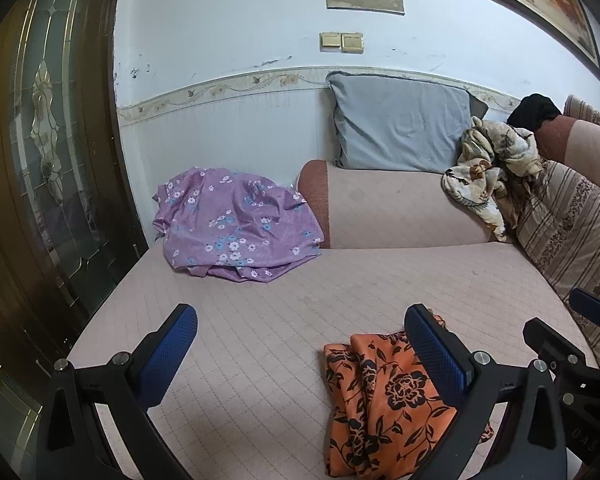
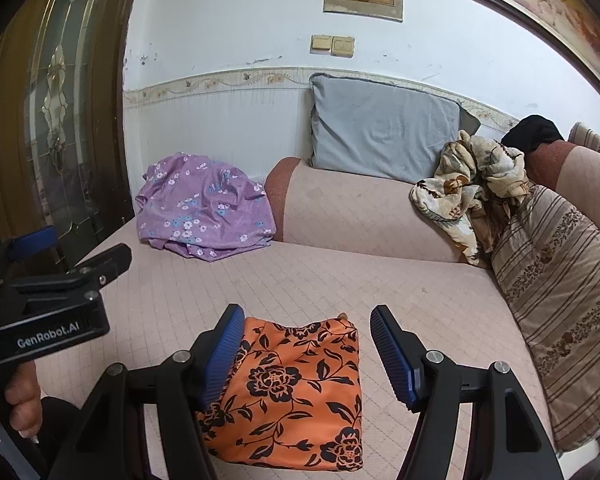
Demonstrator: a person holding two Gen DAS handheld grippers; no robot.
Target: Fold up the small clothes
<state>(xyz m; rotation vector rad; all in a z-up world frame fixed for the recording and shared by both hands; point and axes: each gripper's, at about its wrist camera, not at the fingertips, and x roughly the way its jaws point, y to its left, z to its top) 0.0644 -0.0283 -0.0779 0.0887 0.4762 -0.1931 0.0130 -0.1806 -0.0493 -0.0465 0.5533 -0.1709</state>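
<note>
In the left wrist view, the left gripper [image 1: 300, 354] is hanging over a pink quilted sofa seat [image 1: 260, 308] with its blue-padded jaws standing wide apart and nothing between them. A folded orange cloth with black flowers [image 1: 380, 400] is lying on the seat at the lower right, its left edge inside the jaw gap and its right part passing under the right finger [image 1: 436, 352]; whether that finger is touching it cannot be told. Bare seat is stretching from the cloth's left edge to the seat's left edge beside a dark wooden door with patterned glass [image 1: 48, 152]. A crumpled purple garment with small flowers [image 1: 236, 224] is sitting at the far left corner, well apart from the orange cloth. A grey pillow [image 1: 400, 128] is leaning against the wall on the padded armrest. The right gripper [image 1: 572, 332] is showing at the right edge.

In the right wrist view, the right gripper [image 2: 308, 354] is holding its jaws open above the orange cloth, whose far edge is lying between them; its left finger [image 2: 224, 360] is overlapping the cloth's left edge. A striped brown cushion [image 2: 560, 300] is bordering the seat on the right, with bare seat between it and the cloth. A crumpled beige floral cloth [image 2: 468, 184] is lying on the armrest. A hand [image 2: 24, 404] is gripping the left gripper's handle at the left.
</note>
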